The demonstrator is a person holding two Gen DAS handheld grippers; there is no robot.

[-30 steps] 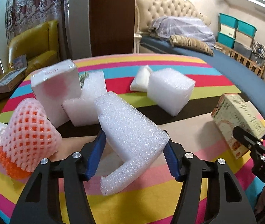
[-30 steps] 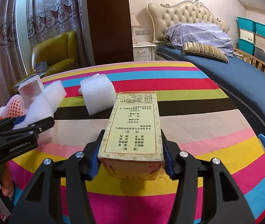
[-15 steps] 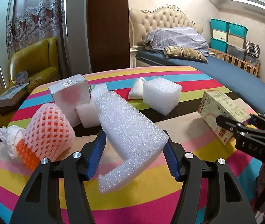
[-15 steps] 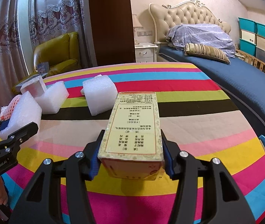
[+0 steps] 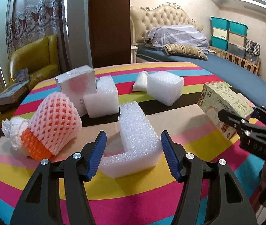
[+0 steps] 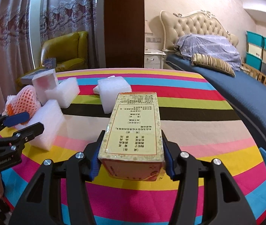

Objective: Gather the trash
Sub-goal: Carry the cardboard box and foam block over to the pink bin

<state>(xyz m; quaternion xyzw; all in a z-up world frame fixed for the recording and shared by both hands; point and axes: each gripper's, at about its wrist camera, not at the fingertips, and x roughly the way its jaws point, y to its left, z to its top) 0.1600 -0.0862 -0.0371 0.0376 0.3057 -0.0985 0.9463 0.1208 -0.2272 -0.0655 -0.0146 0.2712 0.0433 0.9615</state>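
Observation:
My left gripper [image 5: 133, 134] is shut on a white L-shaped foam piece [image 5: 138, 140], whose lower leg sits between the blue pads low over the striped tablecloth [image 5: 151, 187]. The right wrist view shows that same foam piece [image 6: 47, 123] and the left gripper [image 6: 34, 121] at its left edge. My right gripper [image 6: 131, 155] is shut on a yellow printed carton [image 6: 134, 127], held a little above the table. In the left wrist view the carton [image 5: 224, 101] and the right gripper [image 5: 237, 112] are at the right.
On the round table lie a pink and orange net sleeve [image 5: 54, 120], crumpled white paper [image 5: 13, 129], a silver-white box [image 5: 76, 86], a foam block [image 5: 103, 97], a foam cube [image 5: 164, 87] and a flat white piece [image 5: 140, 80]. A bed [image 6: 235, 86] and a yellow armchair [image 6: 65, 50] stand beyond.
The left gripper has drawn back toward the table's near side. The foam between its pads has turned from tilted to lying with its L shape facing up. The right gripper keeps hold of the carton.

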